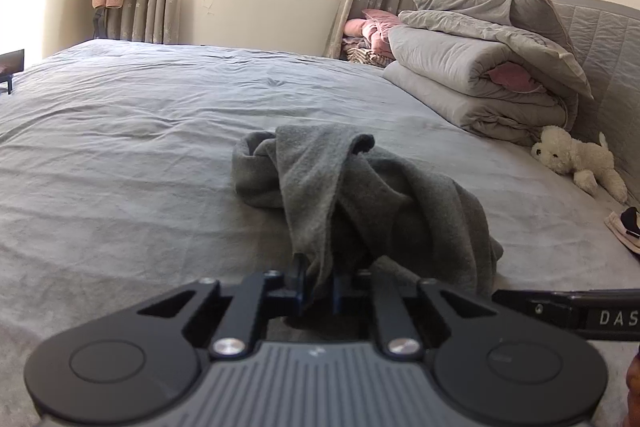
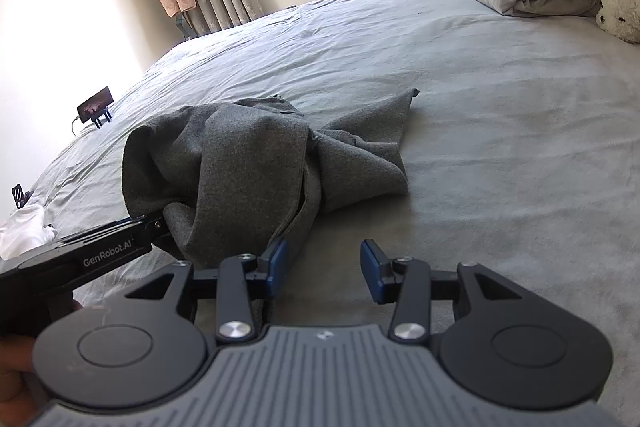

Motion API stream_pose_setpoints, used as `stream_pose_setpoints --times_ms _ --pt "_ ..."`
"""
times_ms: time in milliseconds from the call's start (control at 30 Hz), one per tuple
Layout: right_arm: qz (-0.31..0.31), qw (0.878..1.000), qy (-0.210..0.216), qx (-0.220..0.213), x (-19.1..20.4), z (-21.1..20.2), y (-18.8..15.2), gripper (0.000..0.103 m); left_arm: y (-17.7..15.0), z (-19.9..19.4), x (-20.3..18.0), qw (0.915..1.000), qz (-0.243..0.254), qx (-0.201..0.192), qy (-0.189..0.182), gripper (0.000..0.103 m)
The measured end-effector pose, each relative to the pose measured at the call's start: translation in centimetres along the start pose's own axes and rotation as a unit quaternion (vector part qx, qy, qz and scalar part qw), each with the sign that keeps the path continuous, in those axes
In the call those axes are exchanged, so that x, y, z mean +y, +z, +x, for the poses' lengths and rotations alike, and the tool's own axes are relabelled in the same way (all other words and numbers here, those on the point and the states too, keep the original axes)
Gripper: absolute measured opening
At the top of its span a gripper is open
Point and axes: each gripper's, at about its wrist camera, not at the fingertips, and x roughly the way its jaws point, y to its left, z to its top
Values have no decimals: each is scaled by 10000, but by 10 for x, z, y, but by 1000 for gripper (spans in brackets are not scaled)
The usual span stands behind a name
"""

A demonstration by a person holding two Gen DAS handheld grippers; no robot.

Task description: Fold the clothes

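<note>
Grey bed, crumpled garment, quilts, plush

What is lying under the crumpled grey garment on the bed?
The grey garment lies on the grey bedsheet, which shows all around it. Whether anything is hidden beneath its bunched folds cannot be seen. The left gripper pinches its near edge.

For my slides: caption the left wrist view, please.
Left gripper shut on a crumpled grey garment on the bed.

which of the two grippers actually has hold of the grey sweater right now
The left gripper: its jaws are pinched shut on the crumpled dark grey knit sweater. The right gripper stands open beside it, empty.
</note>
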Motion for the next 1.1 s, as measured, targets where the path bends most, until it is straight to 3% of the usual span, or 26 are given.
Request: stream_pose_setpoints --times_ms 133,400,600,833,967,1000,1033,1100 --pt "33 10000 17 -50 -2 -4 3 45 7 -11 -2 9997 -74 -140 -197 2" --pt "207 9997 109 -32 -7 -5 6 46 28 -70 -6 9978 74 -562 -331 1" --pt "144 9992 362 39 4 -3 0 67 24 -93 12 9986 -82 -435 -292 1" --pt "13 9968 792 81 22 -1 -10 74 19 -126 24 9984 -95 -400 -376 1" --pt "-498 9951 837 192 41 0 -19 73 16 -138 28 9986 -88 -351 -381 2" --pt "-677 9941 820 195 46 -1 -21 64 15 -140 30 9987 -96 -340 -378 2" --pt "-814 9932 809 211 50 -1 -22 34 15 -142 31 9988 -96 -329 -358 2" --pt "-972 9919 776 240 54 -1 -22 8 15 -145 34 9990 -97 -307 -316 2"
